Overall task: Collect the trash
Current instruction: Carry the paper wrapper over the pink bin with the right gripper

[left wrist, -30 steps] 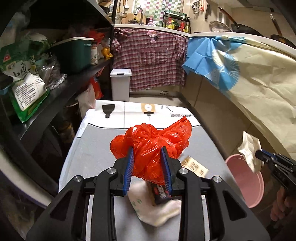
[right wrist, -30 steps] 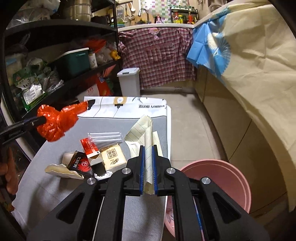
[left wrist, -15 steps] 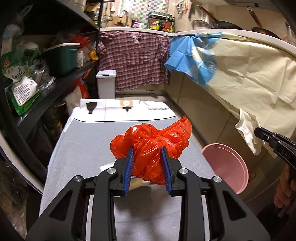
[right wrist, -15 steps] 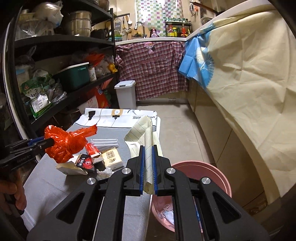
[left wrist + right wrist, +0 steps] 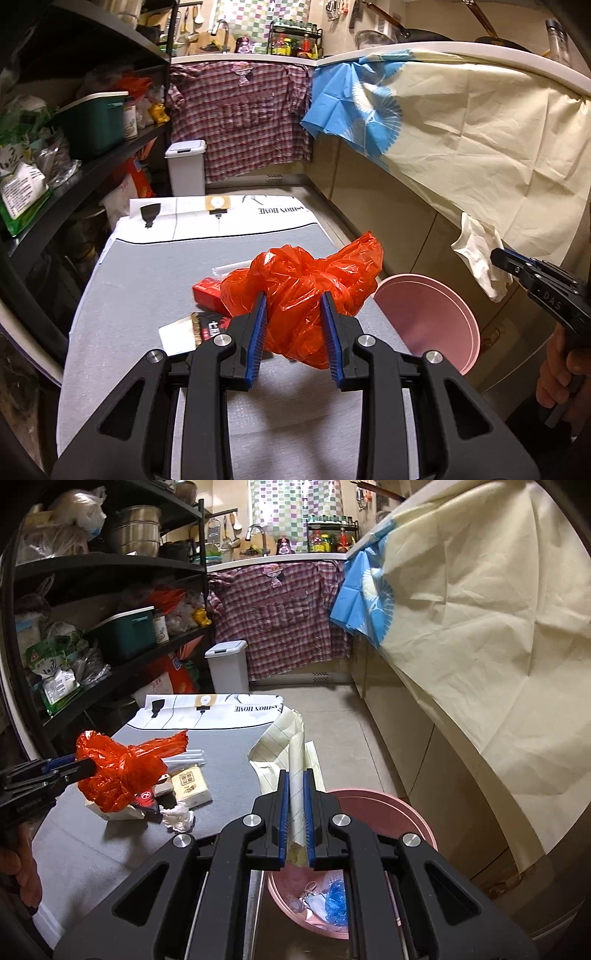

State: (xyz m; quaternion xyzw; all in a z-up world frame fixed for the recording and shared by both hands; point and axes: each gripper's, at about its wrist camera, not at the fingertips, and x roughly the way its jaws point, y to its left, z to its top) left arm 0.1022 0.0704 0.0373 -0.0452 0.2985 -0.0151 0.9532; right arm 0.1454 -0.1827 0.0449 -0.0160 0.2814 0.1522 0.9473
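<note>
Your left gripper (image 5: 293, 325) clamps red plastic bag (image 5: 306, 284) above table (image 5: 147, 280); your right gripper (image 5: 295, 819) pinches lined paper (image 5: 291, 738) over pink bin (image 5: 391, 812).

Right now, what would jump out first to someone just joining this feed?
The crumpled bright orange-red plastic bag, pinched in the left hand-held gripper above the grey table. Next, the folded cream lined paper clamped in the right hand-held gripper, above the round pink plastic basin beside the table.
</note>
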